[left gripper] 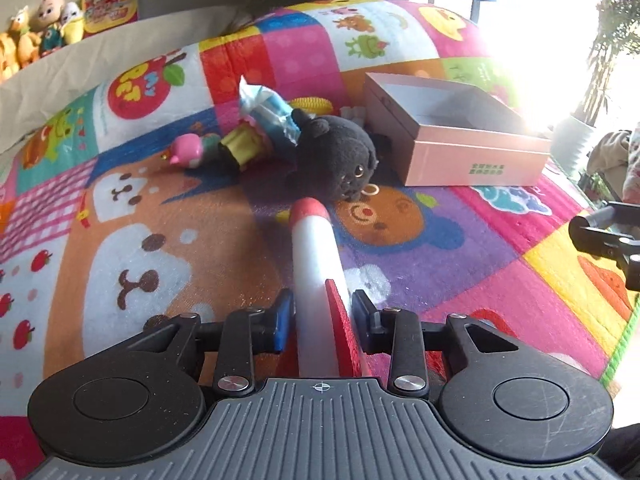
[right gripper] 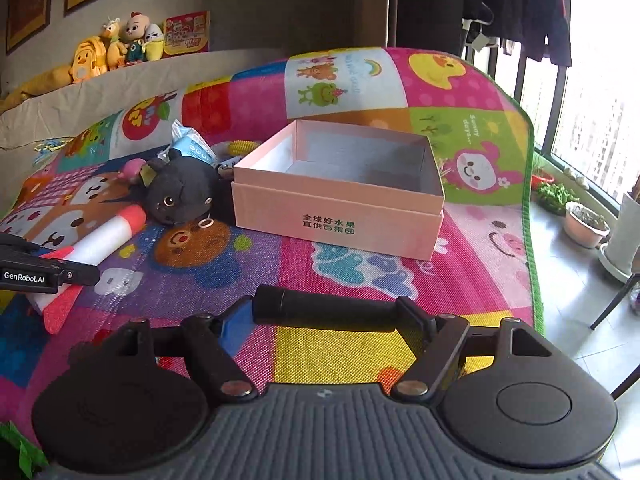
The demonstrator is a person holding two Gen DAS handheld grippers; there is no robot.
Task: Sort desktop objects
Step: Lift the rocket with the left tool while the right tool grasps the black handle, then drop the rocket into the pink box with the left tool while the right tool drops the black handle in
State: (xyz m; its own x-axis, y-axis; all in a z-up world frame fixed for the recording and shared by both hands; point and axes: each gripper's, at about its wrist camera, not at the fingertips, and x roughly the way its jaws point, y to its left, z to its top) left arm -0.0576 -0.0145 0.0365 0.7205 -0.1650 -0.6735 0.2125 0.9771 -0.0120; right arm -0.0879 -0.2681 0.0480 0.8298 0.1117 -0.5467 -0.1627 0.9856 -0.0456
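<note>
With the left hand-held gripper (left gripper: 320,316) clamped on the toy rocket (left gripper: 316,264) and the right hand-held gripper (right gripper: 332,312) gripping a black cylinder (right gripper: 320,307), I would lift the rocket clear of the black plush cat (left gripper: 344,156) before lowering it into the pink box (right gripper: 340,196).

Play mat (right gripper: 360,288): patchwork of pink, purple, orange, yellow, green and white squares printed with cartoon animals, green-edged. Box (right gripper: 340,216): pale pink outside with green characters, grey-white inside. Plush cat (right gripper: 180,192), at nine o'clock from the box: charcoal black, amber eyes. Toy rocket (left gripper: 316,268): white body, red nose and fins. Packet (left gripper: 272,112), at twelve o'clock from the cat: light blue and white. Toy corn (left gripper: 310,104): yellow. Gripper pads (left gripper: 284,320): blue.
</note>
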